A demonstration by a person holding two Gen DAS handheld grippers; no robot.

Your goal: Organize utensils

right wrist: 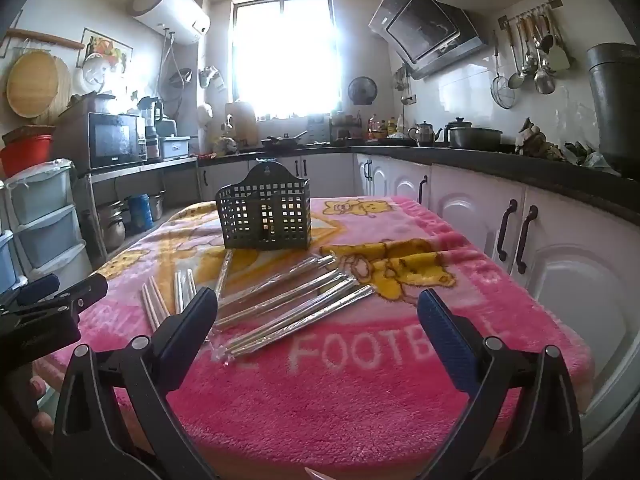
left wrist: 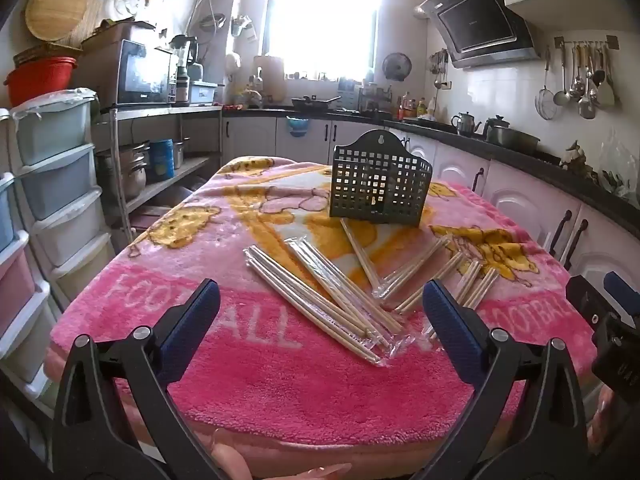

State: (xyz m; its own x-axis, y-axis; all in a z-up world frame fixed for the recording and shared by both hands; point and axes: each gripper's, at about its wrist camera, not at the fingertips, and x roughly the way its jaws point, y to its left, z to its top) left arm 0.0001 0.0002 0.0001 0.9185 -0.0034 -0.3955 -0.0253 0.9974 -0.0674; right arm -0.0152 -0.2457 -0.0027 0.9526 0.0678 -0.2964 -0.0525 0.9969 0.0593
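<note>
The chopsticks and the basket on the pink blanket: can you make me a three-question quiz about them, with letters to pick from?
1. Where is the black basket?
A. Beyond the chopsticks, at their far ends
B. On the counter
C. On the floor

2. What colour is most of the blanket?
A. Green
B. Pink
C. Grey

3. What is the left tool doing?
A. Gripping chopsticks
B. Open, holding nothing
C. Inside the basket

Answers:
1 A, the basket stands upright on the blanket past the wrapped pairs.
2 B, pink with yellow bears.
3 B, its fingers stand wide apart above the blanket.
</note>
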